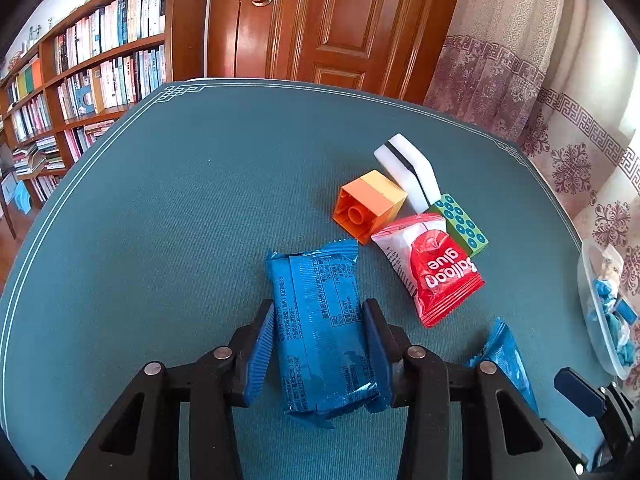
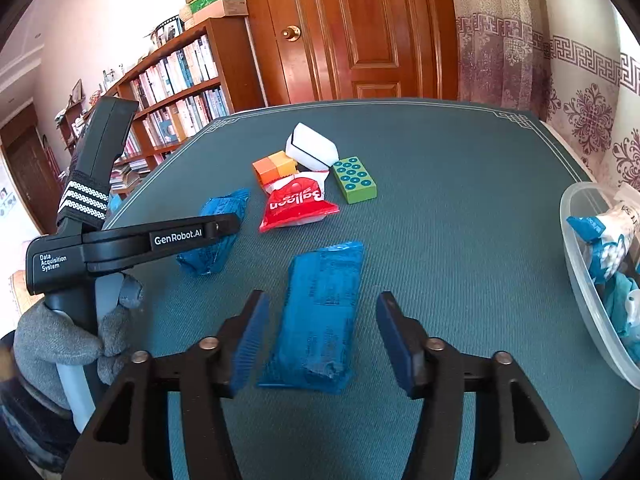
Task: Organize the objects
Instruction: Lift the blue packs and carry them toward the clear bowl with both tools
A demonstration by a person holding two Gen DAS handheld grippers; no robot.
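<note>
Between the blue pads of the left hand-held gripper (image 1: 318, 354) lies a blue foil snack packet (image 1: 320, 320), flat on the teal counter (image 1: 180, 200); both pads press against its long sides, so this gripper is clamped on it. From the right wrist view the same packet (image 2: 218, 236) shows partly behind the left gripper's black body, which a grey-gloved hand (image 2: 60, 340) holds by the handle.

A second blue packet (image 2: 320, 312) lies on the counter between the fingers of the right hand-held gripper (image 2: 320, 336), whose jaws stand apart with a clear gap on each side of the wrapper, touching nothing.

Further out, near the middle of the counter, a red sachet printed "Balloon glue" (image 1: 434, 268) lies with one end resting over an orange and yellow toy block (image 1: 370, 206) that lies on its side. Just beside the sachet sits a green block with blue studs (image 1: 460, 220), and behind both is a white sponge with a dark stripe (image 1: 408, 170), touching the orange block.

At the right edge of the counter stands a clear plastic tub (image 2: 576, 280) holding more blue wrappers. Beyond the counter are a wooden door (image 1: 320, 20), a bookshelf (image 1: 100, 60) and a patterned curtain (image 1: 520, 92).
</note>
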